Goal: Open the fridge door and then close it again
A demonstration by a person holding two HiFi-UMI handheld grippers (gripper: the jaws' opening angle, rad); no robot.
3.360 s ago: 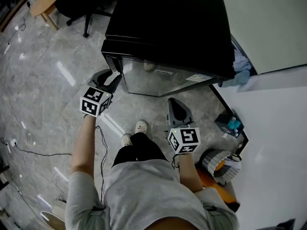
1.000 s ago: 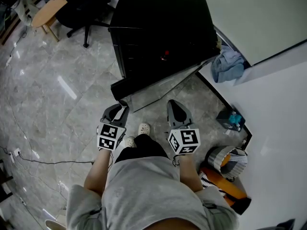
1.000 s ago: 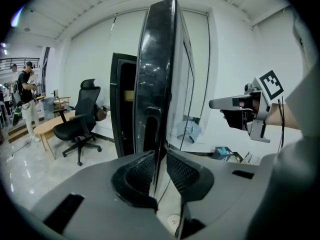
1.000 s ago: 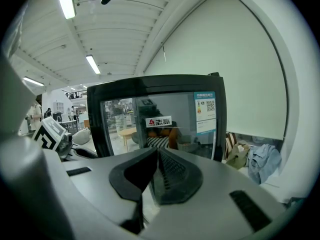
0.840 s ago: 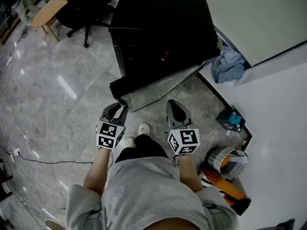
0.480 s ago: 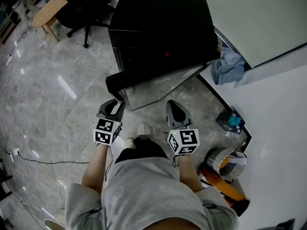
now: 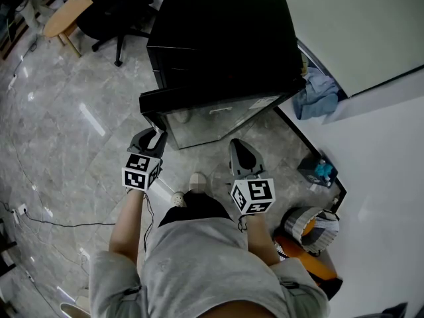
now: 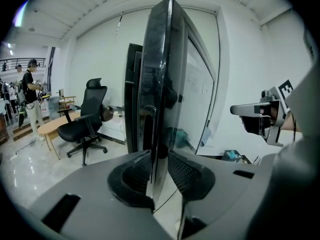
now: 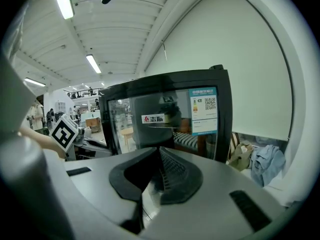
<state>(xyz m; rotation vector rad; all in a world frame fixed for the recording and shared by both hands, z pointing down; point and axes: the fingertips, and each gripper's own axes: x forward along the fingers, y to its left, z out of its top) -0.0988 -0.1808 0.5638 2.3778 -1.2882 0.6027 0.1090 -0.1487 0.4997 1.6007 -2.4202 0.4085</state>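
Glossy black panels made up the boxy fridge, which stood on polished grey stone-look floor tiles against a plain white wall. Its one door was a pane of reflective glass in a black frame, standing a little ajar, with the free edge toward the left gripper.

Seen from the left gripper view, that thin, shiny door edge rose upright between the two ribbed black pads. The jaws had just been opening and stood parted around it, close on both sides but not clamped.

The right gripper hung in front of the glass, apart from it, its two ribbed jaws drawn together with nothing between them. Both grippers had smooth grey shells, and each carried one cube of black-and-white square markers, two cubes in all.

Two stickers showed on the glass: a small red-and-white strip and a taller blue-edged label with a square code.

One black swivel chair and one pale wooden table stood well behind the fridge. A crumpled blue cloth lay beside its far corner.
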